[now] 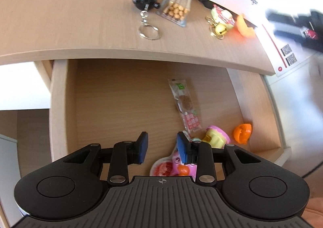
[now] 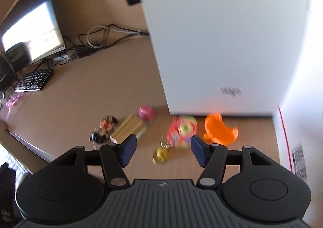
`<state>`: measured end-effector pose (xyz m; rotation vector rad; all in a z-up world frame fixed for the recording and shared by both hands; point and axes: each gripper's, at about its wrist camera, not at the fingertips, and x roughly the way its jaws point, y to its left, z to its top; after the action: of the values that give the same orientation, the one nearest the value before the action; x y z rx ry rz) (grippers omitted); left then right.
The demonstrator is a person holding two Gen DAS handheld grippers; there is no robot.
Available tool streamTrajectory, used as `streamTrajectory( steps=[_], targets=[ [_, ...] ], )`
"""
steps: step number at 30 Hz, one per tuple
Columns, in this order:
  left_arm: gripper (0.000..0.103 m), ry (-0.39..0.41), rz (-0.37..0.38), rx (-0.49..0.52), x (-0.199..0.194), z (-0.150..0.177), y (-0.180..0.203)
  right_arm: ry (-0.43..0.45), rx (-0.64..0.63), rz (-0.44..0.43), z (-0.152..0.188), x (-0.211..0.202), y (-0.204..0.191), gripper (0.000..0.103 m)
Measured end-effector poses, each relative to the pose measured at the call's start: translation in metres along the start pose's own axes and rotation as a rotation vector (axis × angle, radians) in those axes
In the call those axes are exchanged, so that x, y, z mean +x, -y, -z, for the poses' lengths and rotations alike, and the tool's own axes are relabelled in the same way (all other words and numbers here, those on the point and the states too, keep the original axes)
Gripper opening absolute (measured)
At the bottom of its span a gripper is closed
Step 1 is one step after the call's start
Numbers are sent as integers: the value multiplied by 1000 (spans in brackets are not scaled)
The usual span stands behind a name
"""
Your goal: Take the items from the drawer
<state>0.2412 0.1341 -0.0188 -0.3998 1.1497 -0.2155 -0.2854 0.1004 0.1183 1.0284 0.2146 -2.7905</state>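
Left tongs (image 1: 162, 150): blue pads apart with nothing between them, hanging over the near end of the open drawer (image 1: 58, 110).
Right tongs (image 2: 163, 152): pads wide apart and empty, above the bench (image 2: 80, 94); blurred.
Drawer, near end: a pink duck packet (image 1: 175, 167) lies under the left tongs, partly hidden.
Drawer, right side: one pink-and-yellow toy (image 1: 217, 137) and one orange toy (image 1: 243, 133) sit near the right wall.
Drawer, middle: one long clear snack wrapper (image 1: 185, 104), its long axis running from the toys toward the bench edge.
Drawer, left half: bare floor, open room up to the left wall.
Bench, beyond the drawer: five things in a row, namely a black keyring figure (image 1: 146, 1), a biscuit pack (image 1: 177, 6), a charm (image 1: 222, 15) with a gold bell (image 1: 220, 29), and an orange piece (image 1: 244, 25).
Bench, right end: a white box (image 2: 222, 36) stands just behind the orange piece.
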Motion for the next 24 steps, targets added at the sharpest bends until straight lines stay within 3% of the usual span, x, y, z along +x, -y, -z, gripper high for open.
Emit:
streamTrajectory(
  steps=[3, 6, 12, 18, 22, 24],
  targets=[
    [34, 6, -18, -13, -3, 1, -5, -80, 59, -17, 21, 0, 8, 70],
    [34, 10, -22, -8, -5, 1, -7, -229, 78, -40, 48, 19, 9, 71],
    [34, -39, 36, 77, -6, 7, 10, -466, 122, -38, 97, 65, 8, 71],
    [34, -133, 66, 238, 17, 7, 47, -492, 101, -11, 107, 72, 6, 71],
    [35, -194, -2, 288, 46, 4, 59, -467, 116, 23, 103, 69, 14, 71],
    [46, -244, 10, 294, 63, 1, 61, -453, 128, 29, 103, 66, 19, 71]
  ],
)
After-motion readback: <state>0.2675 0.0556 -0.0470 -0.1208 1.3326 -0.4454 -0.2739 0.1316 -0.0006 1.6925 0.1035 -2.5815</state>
